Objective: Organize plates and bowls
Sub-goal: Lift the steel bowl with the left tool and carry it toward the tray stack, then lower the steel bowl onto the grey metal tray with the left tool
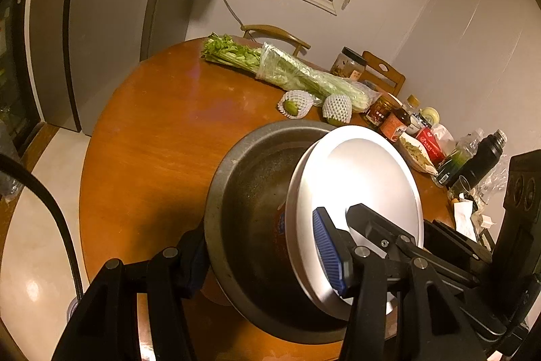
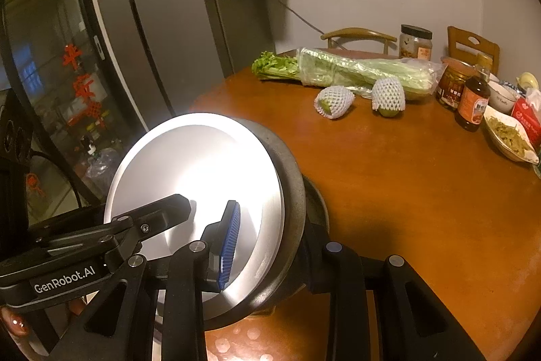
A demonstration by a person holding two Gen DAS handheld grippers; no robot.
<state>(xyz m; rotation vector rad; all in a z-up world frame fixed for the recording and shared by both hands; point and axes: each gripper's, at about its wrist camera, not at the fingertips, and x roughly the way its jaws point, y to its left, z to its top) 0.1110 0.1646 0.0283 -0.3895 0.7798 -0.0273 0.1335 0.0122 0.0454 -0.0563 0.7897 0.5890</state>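
- The left claw [image 1: 260,254] is clamped across the load. One finger is set on the outside of the dark bowl [image 1: 257,192] and the blue pad is pressed on the face of the white plate [image 1: 365,171].
- The right claw [image 2: 274,246] is clamped the same way from the other side. Its blue pad is laid on the plate face and its other finger is tucked behind the bowl's rim.
- The plate is seen leaning inside the bowl, tilted steeply rather than seated flat. Both are held together just ahead of the claws, above the near part of the tabletop [image 2: 405,192].
- The step in hand is judged to be carrying the nested pair to a resting place.
- Both claws are best moved as one, since any drift apart would be taken up by the plate, which could slip (its glazed face looks smooth).
- The pair is best levelled before it is lowered, so that the bowl's base meets the tabletop first and the plate is not tipped out.
- The open wood straight ahead of the claws is to be preferred. The celery [image 2: 355,70], the netted fruit [image 2: 334,102] and the sauce bottle [image 2: 471,102], farther ahead and to the right, are to be avoided.
- The grip is best released only once the bowl is resting, one claw at a time.
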